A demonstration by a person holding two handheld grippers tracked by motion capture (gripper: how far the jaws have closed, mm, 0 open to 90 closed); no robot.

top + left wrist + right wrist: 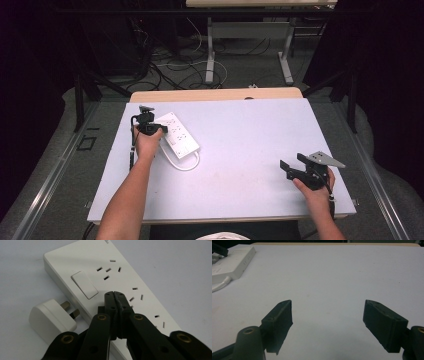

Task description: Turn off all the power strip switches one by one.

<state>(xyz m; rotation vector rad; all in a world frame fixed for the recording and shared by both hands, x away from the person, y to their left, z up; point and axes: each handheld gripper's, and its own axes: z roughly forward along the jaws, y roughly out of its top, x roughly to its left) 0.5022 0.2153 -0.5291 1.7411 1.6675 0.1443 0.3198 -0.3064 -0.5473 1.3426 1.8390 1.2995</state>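
L gripper point(115, 293) has its jaws pressed together w/ nothing between them, tips over the top face of the white power strip point(130, 277), just right of the strip's rocker switch point(84, 284); whether the tips actually touch the strip is hard to tell from this angle. A white plug point(51, 318) lies on the table point(240, 150) just left of the jaws, beside the strip, pins toward it. R gripper point(328, 322) sits well apart near the table's other side, jaws spread wide, empty, w/ bare table ahead and the strip far off to its front-left.
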